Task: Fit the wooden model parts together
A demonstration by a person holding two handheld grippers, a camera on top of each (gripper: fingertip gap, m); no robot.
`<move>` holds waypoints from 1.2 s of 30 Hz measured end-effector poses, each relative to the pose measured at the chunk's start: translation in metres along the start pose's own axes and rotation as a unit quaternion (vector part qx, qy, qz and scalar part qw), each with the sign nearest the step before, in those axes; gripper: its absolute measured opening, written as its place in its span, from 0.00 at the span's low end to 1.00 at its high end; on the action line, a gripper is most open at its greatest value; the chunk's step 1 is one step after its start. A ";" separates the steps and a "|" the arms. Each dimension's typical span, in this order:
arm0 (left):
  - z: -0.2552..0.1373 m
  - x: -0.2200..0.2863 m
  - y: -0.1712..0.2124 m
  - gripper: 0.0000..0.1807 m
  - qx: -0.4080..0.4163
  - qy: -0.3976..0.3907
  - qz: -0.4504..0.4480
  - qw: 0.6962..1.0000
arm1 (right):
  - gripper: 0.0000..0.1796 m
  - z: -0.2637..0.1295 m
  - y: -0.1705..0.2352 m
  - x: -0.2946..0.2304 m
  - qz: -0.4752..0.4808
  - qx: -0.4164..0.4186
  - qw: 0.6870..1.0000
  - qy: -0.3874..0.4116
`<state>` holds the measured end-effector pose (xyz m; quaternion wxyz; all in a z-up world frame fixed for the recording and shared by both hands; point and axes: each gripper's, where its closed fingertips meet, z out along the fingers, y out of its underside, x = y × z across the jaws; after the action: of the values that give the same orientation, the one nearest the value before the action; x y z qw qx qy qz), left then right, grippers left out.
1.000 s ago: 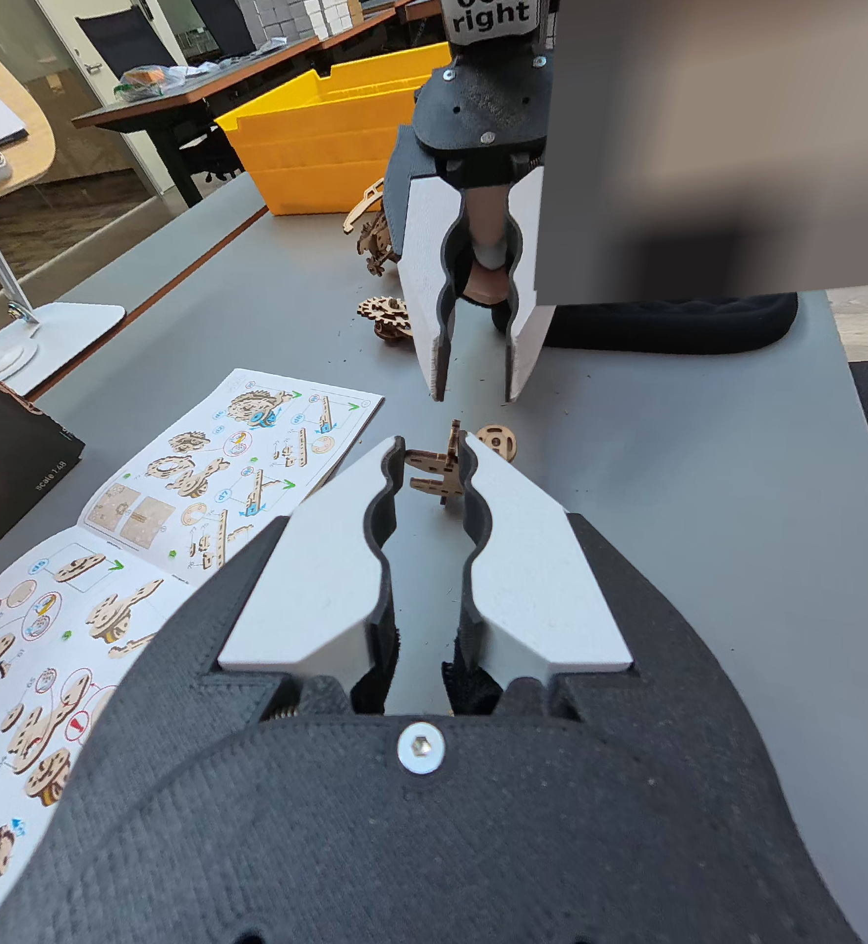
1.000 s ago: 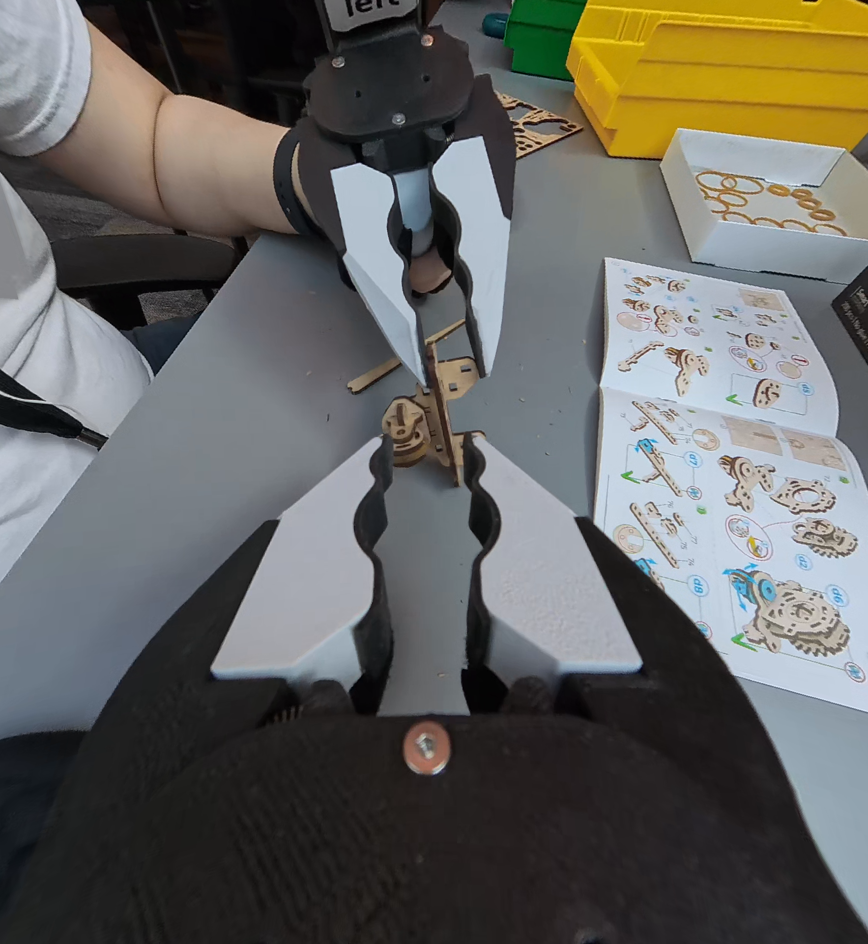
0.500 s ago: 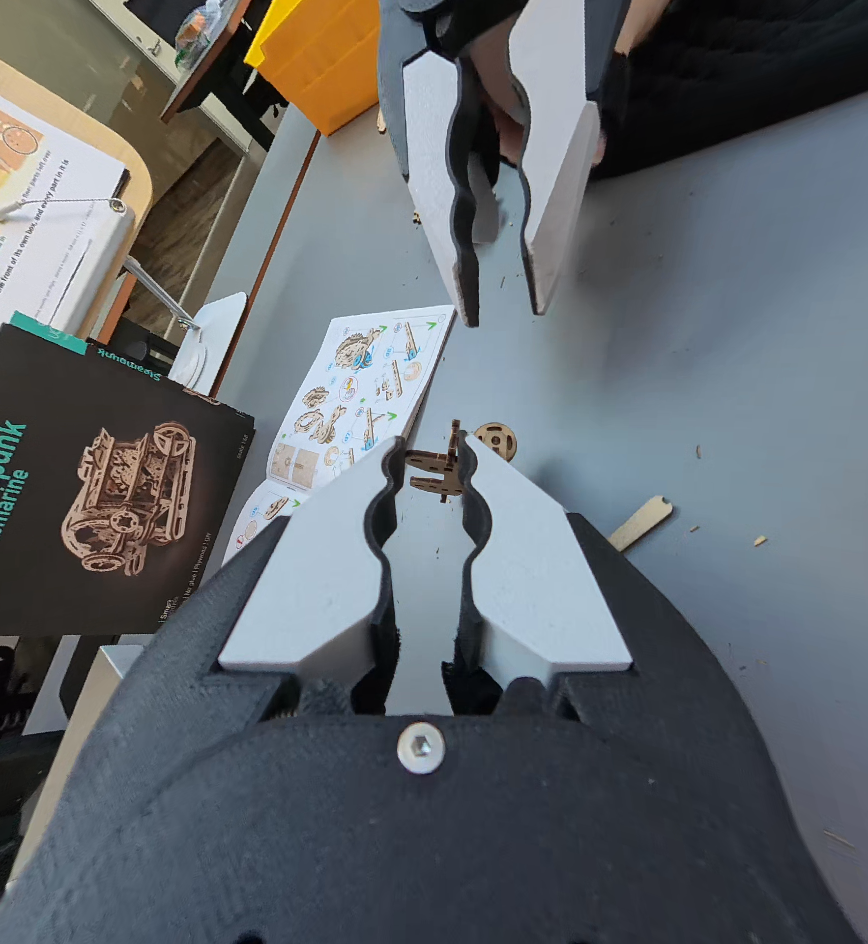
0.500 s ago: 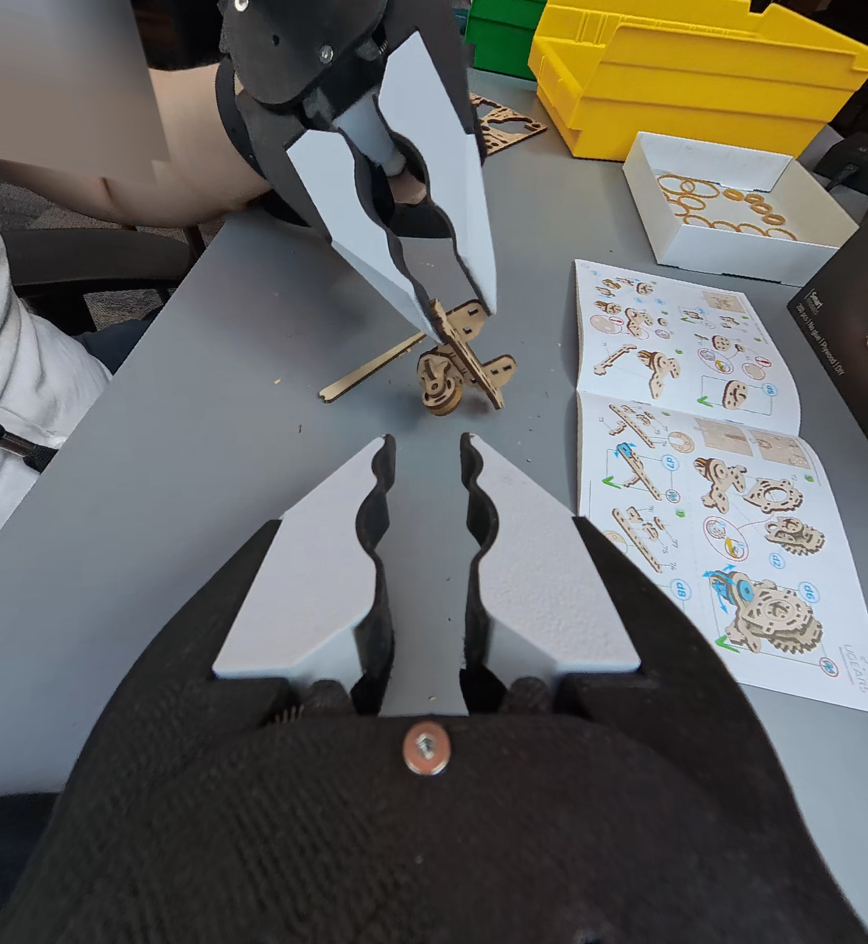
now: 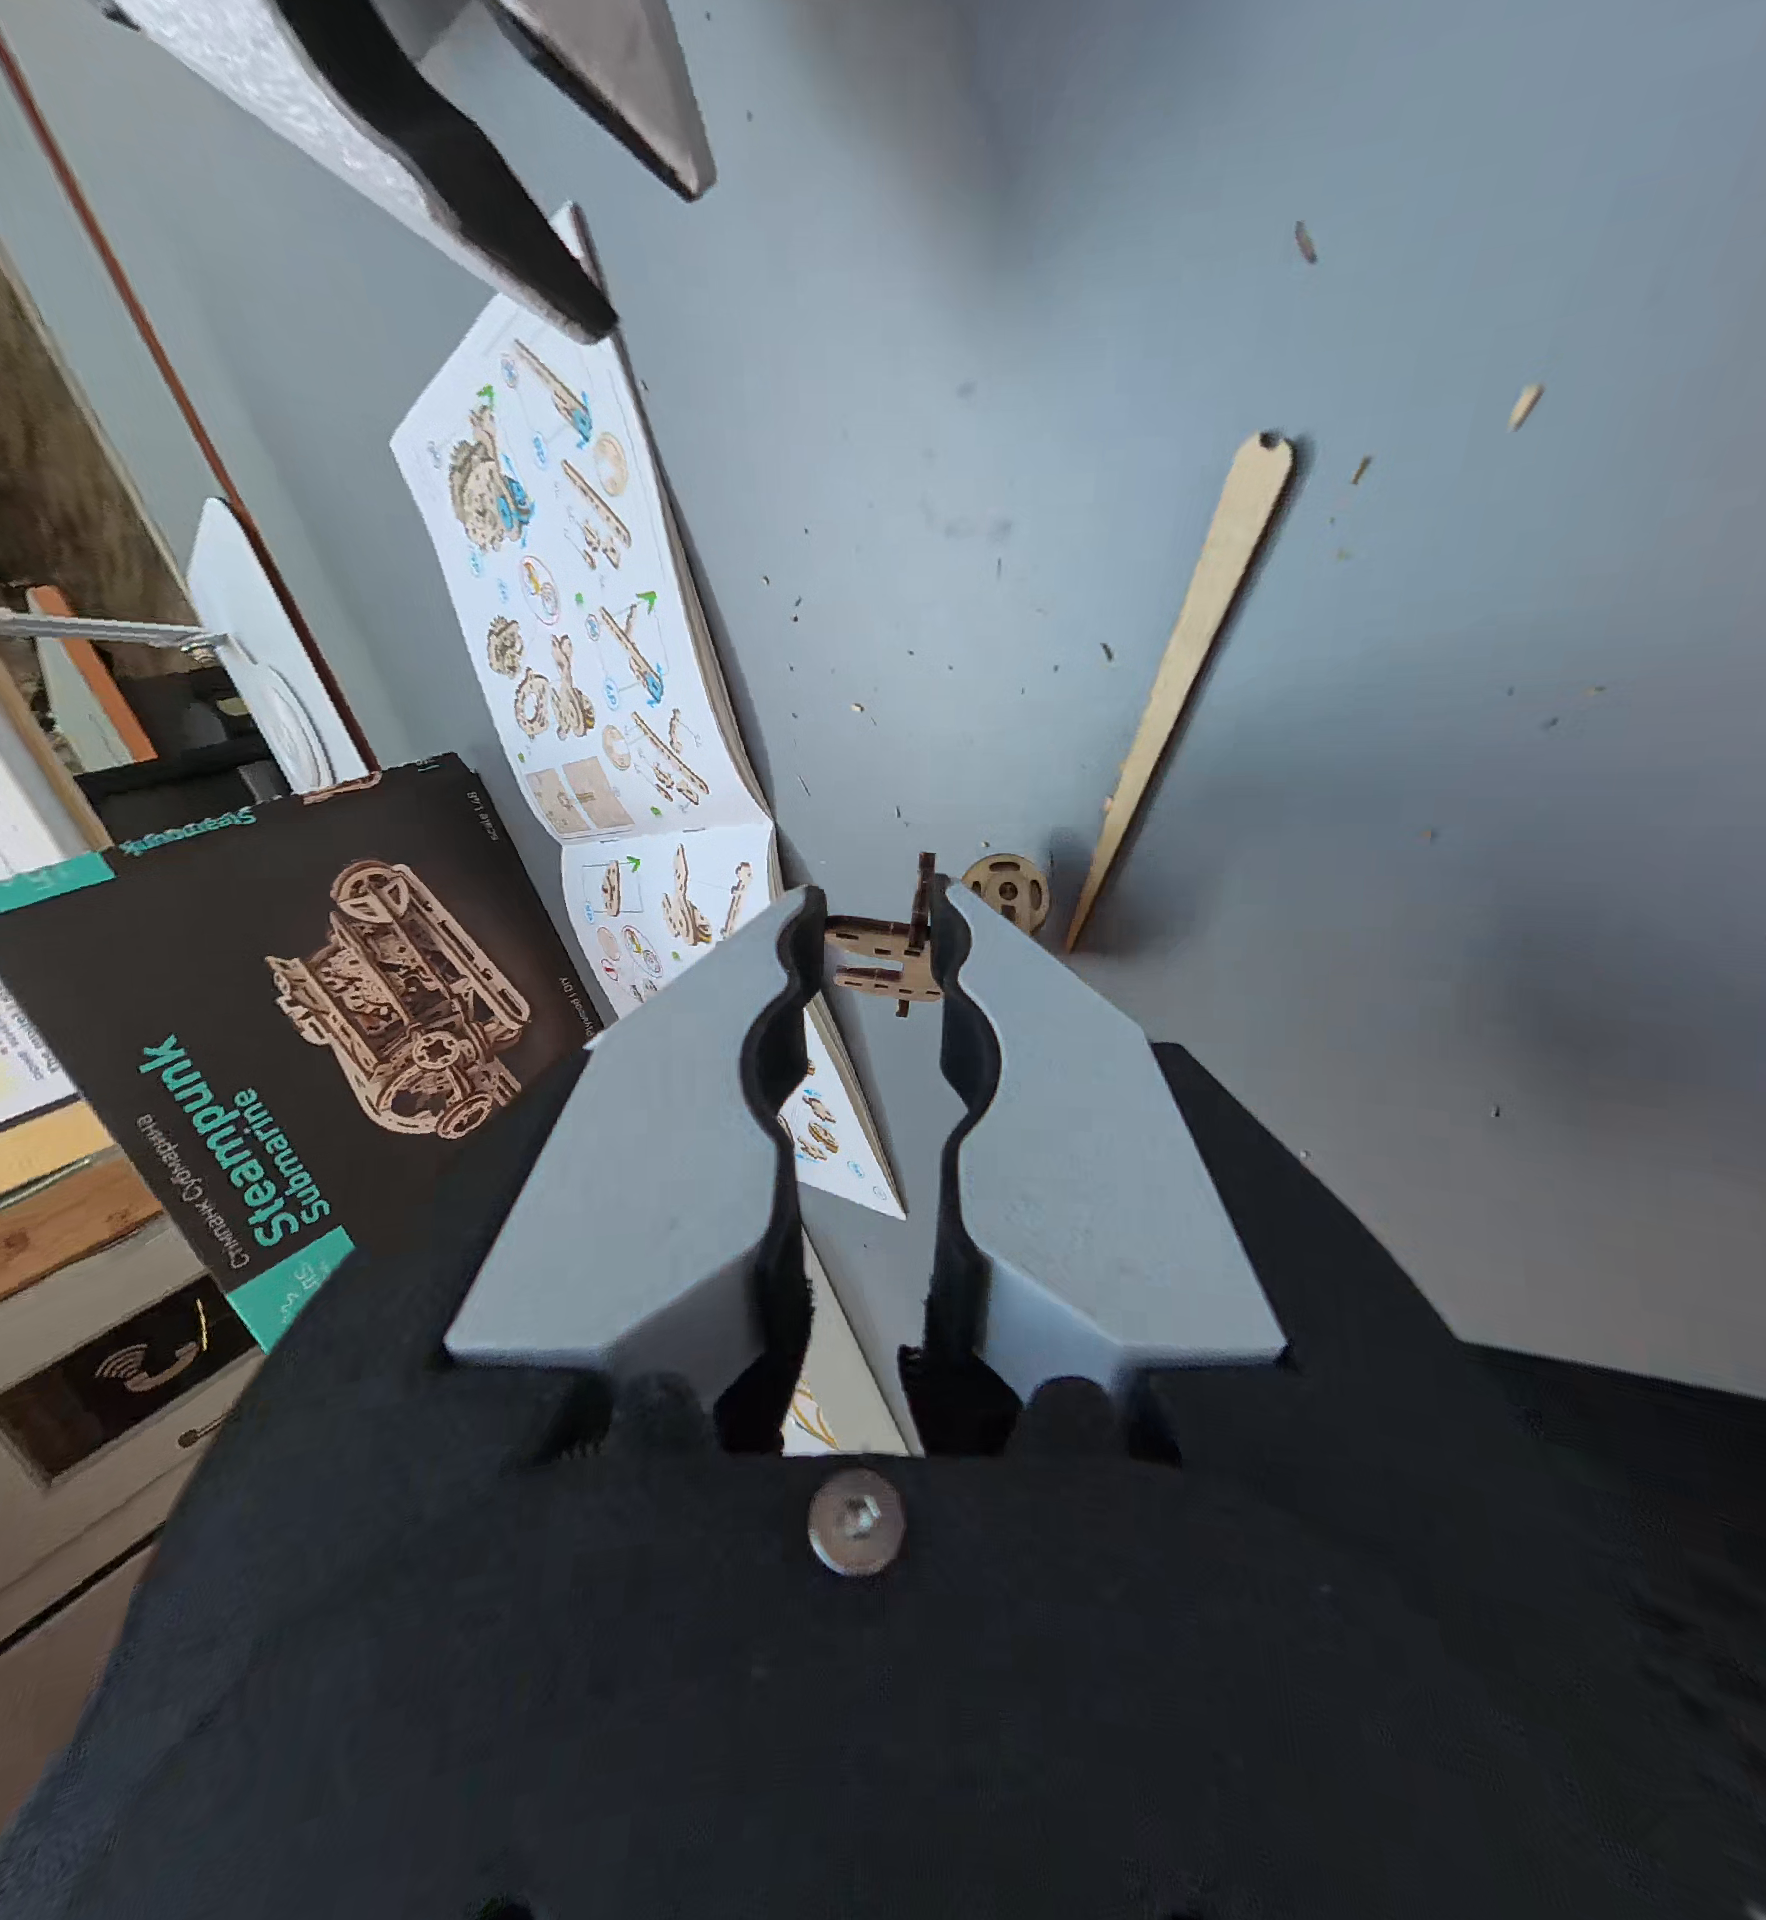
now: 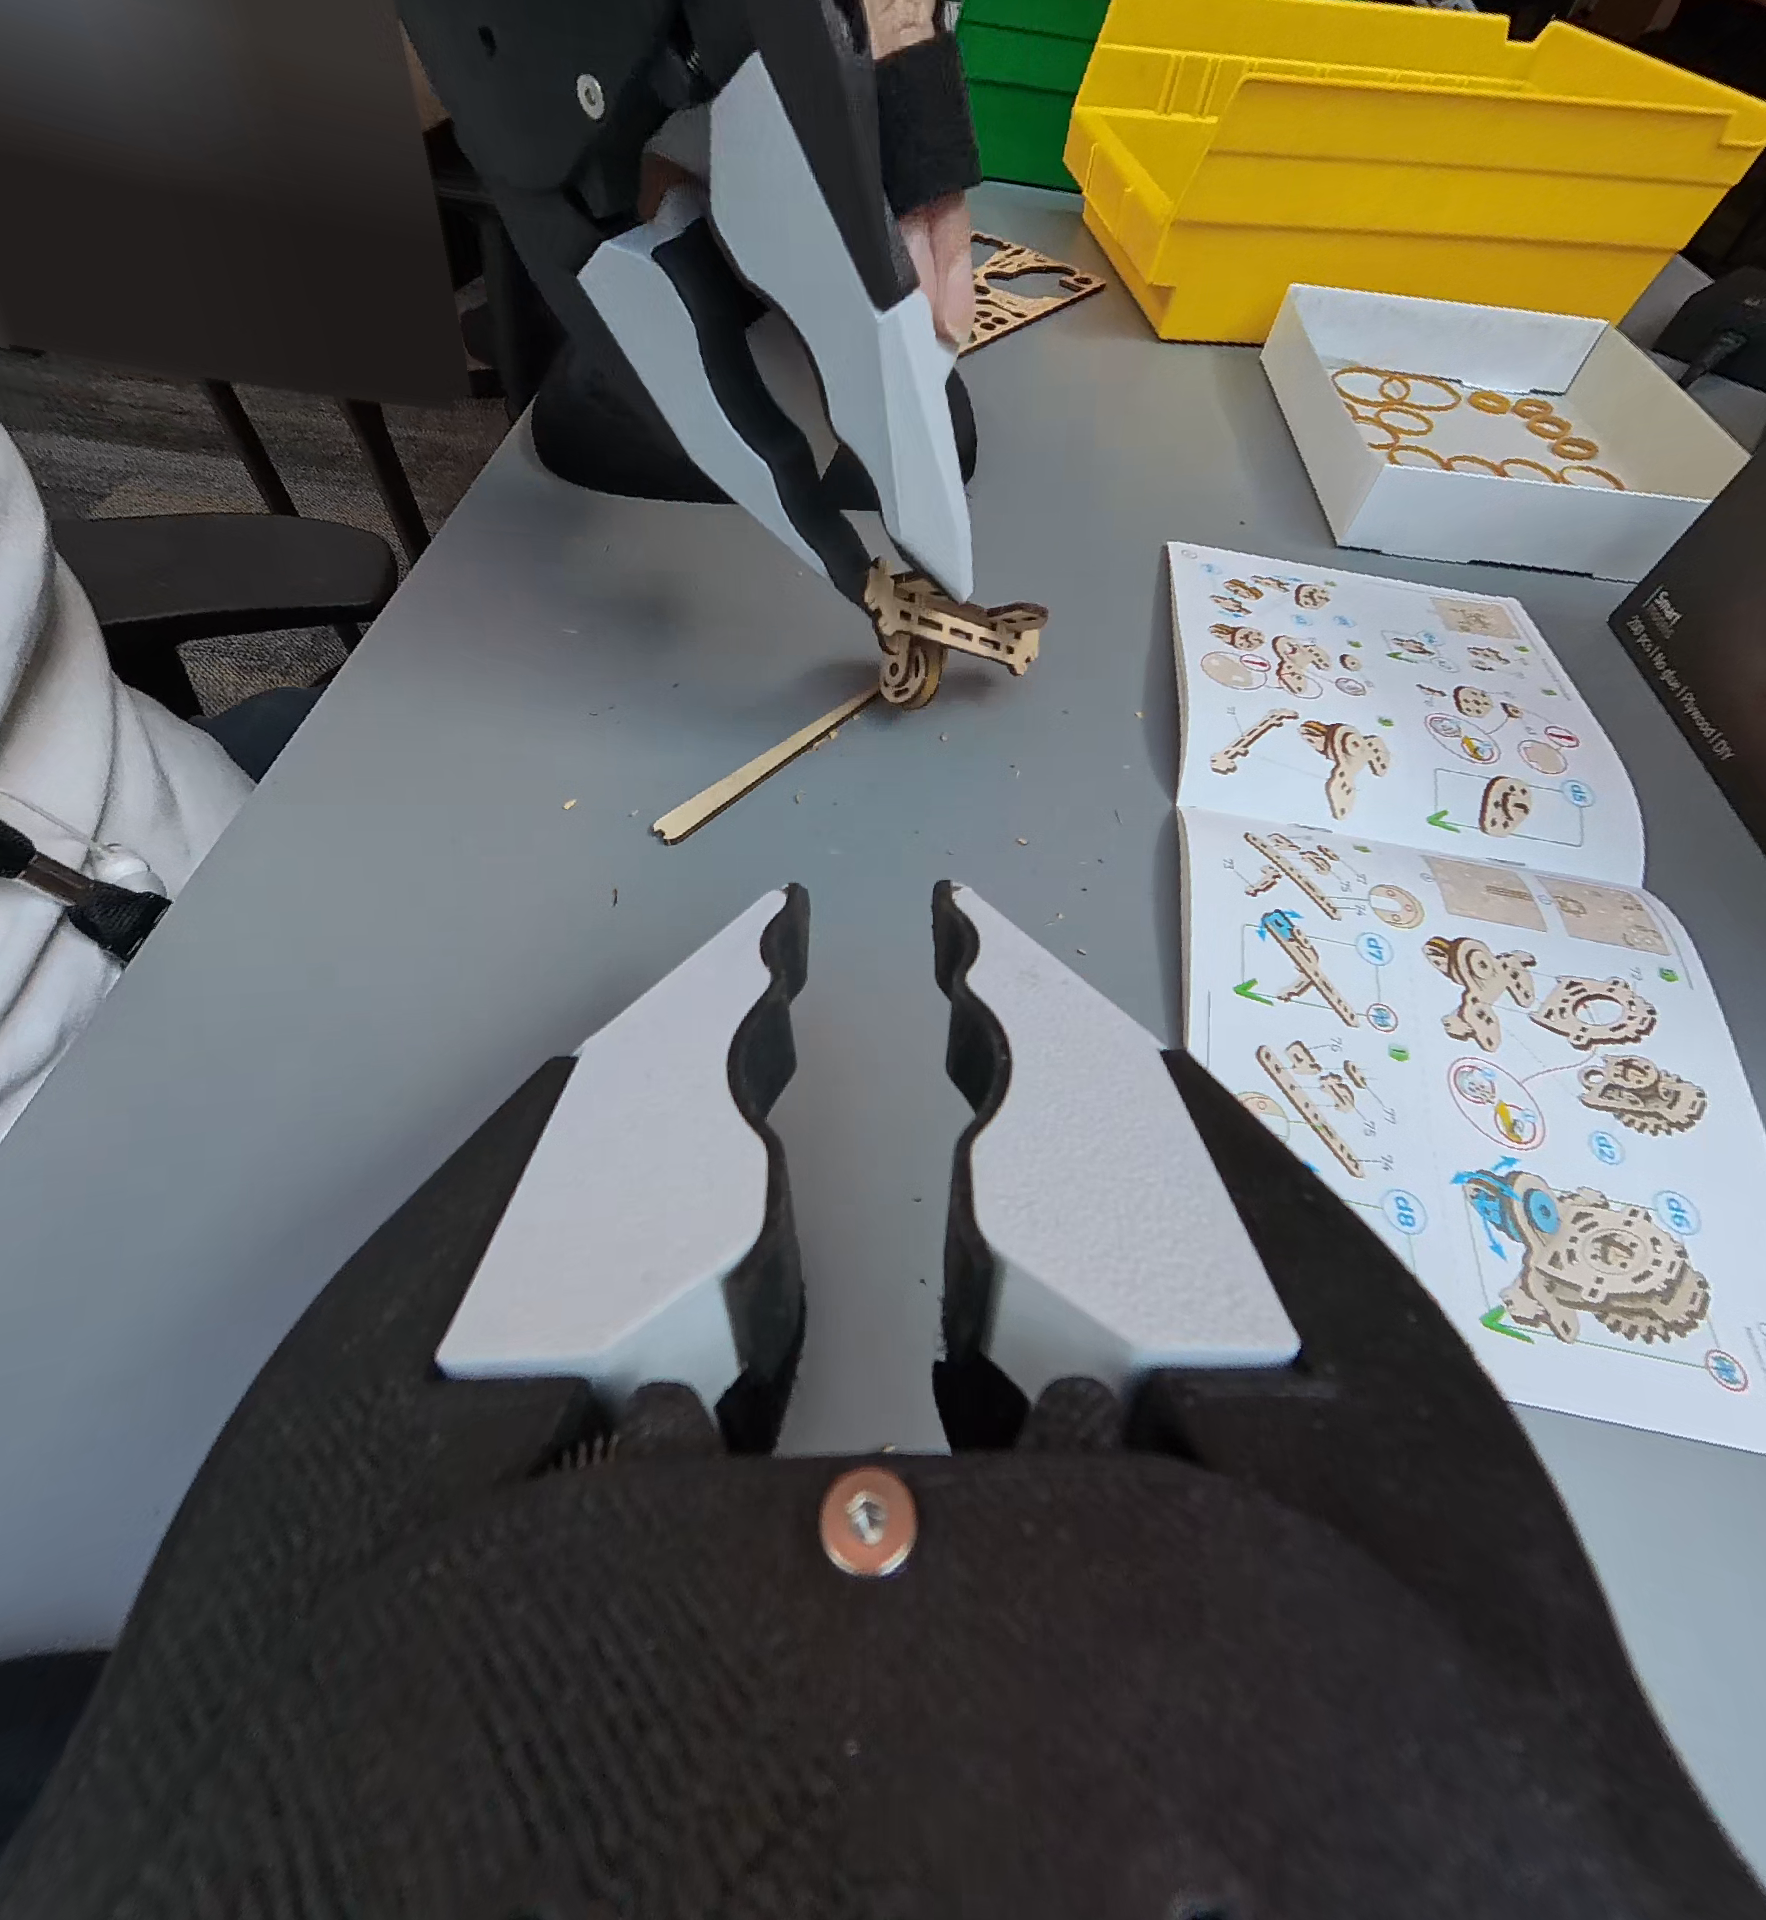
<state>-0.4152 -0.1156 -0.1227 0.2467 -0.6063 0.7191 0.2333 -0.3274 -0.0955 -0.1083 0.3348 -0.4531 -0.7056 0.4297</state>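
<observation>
My left gripper (image 5: pixel 874 914) is shut on a small wooden assembly (image 5: pixel 884 961), a slotted bar with a round wheel (image 5: pixel 1007 890) at one side. In the right wrist view the left gripper (image 6: pixel 915 594) points steeply down and holds the assembly (image 6: pixel 962 636) low over the grey table (image 6: pixel 443 935), its wheel at the tip of a flat wooden stick (image 6: pixel 765 769). My right gripper (image 6: pixel 871 904) is open and empty, well short of the assembly. It also shows at the top left of the left wrist view (image 5: pixel 640 249).
An open instruction booklet (image 6: pixel 1430 935) lies right of the assembly. A black model box (image 5: pixel 287 1029) stands beyond it. A white tray (image 6: pixel 1378 520) holds wooden rings. Yellow bins (image 6: pixel 1378 156), a green bin (image 6: pixel 1014 104) and a punched wooden sheet (image 6: pixel 1024 291) are at the back. My hands' fingertips stand some 10 centimetres from each other.
My left gripper has tilted and swung away with the assembly, down to the stick. My right gripper has drawn back from it, and the gap between the two has grown.
</observation>
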 end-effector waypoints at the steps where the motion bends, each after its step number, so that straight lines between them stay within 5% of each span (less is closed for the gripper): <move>1: 0.002 0.003 0.003 0.10 -0.014 0.023 0.020 0.999 | 0.13 -0.001 0.000 0.000 0.003 0.003 1.000 -0.001; 9: 0.023 0.005 0.012 0.10 -0.098 0.149 0.139 0.974 | 0.13 -0.005 -0.005 0.001 0.021 0.026 0.999 -0.013; 24: 0.041 0.003 0.016 0.12 -0.235 0.242 0.274 0.900 | 0.13 -0.010 -0.011 0.001 0.031 0.053 0.998 -0.023; 32: 0.049 0.003 -0.006 0.24 -0.178 0.209 0.271 0.923 | 0.13 -0.017 -0.017 0.007 0.064 0.084 0.994 -0.030; 36: 0.033 -0.008 -0.018 0.29 -0.103 0.191 0.156 0.963 | 0.13 -0.021 -0.021 0.011 0.080 0.103 0.991 -0.031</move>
<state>-0.3935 -0.0914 -0.1439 0.0010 -0.5420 0.8107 0.2215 -0.3206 -0.0837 -0.0798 0.3226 -0.4576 -0.6294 0.5388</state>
